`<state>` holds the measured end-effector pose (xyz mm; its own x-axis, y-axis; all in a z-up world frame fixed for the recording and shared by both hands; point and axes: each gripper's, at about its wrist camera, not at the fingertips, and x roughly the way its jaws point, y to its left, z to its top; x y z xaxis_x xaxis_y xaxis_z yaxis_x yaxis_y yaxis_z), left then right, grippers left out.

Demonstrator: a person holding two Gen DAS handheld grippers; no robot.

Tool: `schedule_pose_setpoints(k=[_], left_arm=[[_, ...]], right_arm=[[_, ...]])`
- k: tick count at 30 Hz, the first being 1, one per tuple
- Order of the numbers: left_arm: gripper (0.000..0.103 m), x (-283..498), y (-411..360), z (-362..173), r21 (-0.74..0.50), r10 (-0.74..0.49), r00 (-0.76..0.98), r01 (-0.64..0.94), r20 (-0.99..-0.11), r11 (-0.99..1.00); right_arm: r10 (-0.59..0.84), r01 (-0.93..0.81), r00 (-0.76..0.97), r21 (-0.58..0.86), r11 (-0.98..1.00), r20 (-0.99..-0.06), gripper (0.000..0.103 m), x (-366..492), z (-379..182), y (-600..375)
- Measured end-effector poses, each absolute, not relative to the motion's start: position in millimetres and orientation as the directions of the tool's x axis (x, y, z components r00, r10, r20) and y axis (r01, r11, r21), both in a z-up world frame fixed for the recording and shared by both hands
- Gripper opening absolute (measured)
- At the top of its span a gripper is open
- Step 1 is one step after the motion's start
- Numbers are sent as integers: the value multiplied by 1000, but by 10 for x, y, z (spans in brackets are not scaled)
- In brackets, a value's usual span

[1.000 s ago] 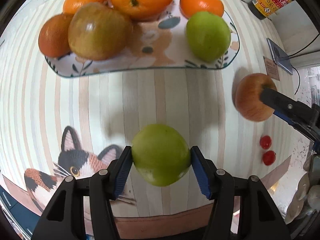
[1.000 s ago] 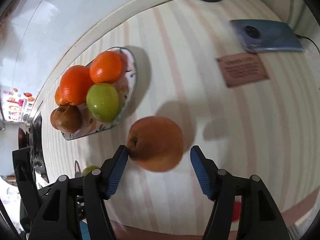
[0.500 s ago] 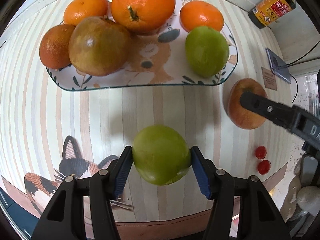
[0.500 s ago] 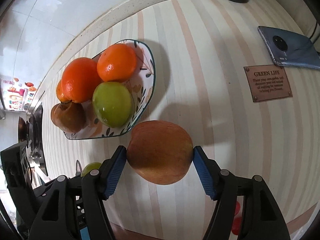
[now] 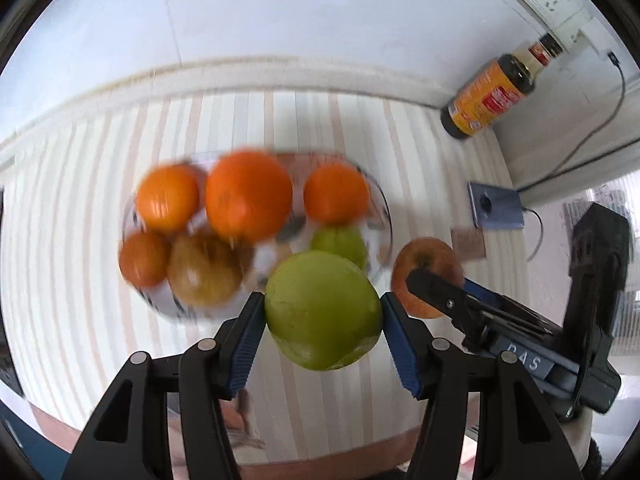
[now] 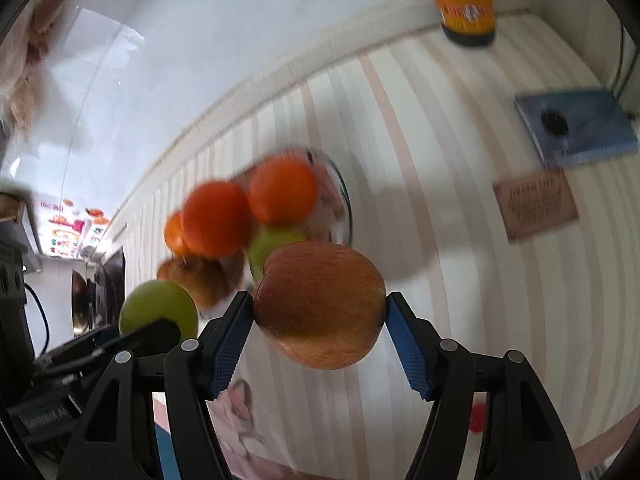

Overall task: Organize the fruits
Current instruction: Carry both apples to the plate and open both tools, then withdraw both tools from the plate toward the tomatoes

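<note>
Fruits are nearly all sorted now. One round green apple [image 5: 323, 310] is squeezed between the blue pads of the left tongs [image 5: 322, 326], up in the air, just near the front of the patterned glass plate [image 5: 383, 216]. One red-and-yellow apple [image 6: 320, 304] is squeezed in the right tongs [image 6: 320, 330], up in the air too, near the plate's right side. Already on the plate sit three bright oranges [image 5: 248, 194], a darker orange, a brownish apple [image 5: 204, 272] and another green apple [image 5: 340, 242]. Left to do, I think: put both held apples down on the plate. Two small red fruits [image 6: 478, 418] lie on the striped tabletop [image 5: 80, 240], near its front edge.
</note>
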<state>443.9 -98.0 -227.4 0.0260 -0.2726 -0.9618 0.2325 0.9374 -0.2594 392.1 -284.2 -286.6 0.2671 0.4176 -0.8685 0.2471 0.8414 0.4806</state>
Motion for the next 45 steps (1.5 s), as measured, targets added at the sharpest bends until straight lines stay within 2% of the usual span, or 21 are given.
schedule_pose_setpoints(k=[8,12,17,22,26,28,30,34,35,37,38,45], left_arm=[[56,4741,-1071,-2742,-199,-192,-58,202,-980,959],[56,4752,-1015,-2826,-232,-224,-74,141,-972,962],[56,4717,-1022,-2967,-239,-227,-105,122,-968,963],[56,4673,-1007,-3018,-252,-241,-115,99,-964,963],[56,4687,-960,-3008,-269,-259,-135,61,-957,961],[59,4681,-915,-2942,-267,-264,-84,24,-961,963],[67,4671,-894,-2880,-281,-278,-64,27,-958,959],[68,4640,-886,-2818,-264,-262,-47,41,-964,964],[70,4630,-880,-2792,-259,-258,-37,45,-966,965],[82,4589,-859,-2704,-239,-239,-8,58,-971,969],[88,4558,-836,-2641,-223,-225,15,67,-974,972],[88,4220,-563,-2306,-74,-87,180,80,-980,994]], right_arm=[[351,220,237,402,889,-906,70,4397,-3037,-2722],[377,203,247,428,881,-893,70,4423,-3108,-2734],[477,252,243,530,809,-844,71,4453,-3236,-2873],[488,266,232,537,800,-842,73,4461,-3263,-2870],[487,272,219,532,802,-845,83,4477,-3265,-2840],[485,277,217,530,801,-847,84,4480,-3251,-2850],[484,277,226,532,800,-846,84,4492,-3223,-2865],[480,274,221,527,805,-849,85,4514,-3206,-2851],[468,267,222,514,815,-856,89,4512,-3178,-2844],[417,249,224,466,849,-881,97,4488,-3088,-2824],[394,240,230,445,863,-890,97,4468,-3042,-2827],[173,130,292,218,967,-941,97,4154,-2475,-2602]])
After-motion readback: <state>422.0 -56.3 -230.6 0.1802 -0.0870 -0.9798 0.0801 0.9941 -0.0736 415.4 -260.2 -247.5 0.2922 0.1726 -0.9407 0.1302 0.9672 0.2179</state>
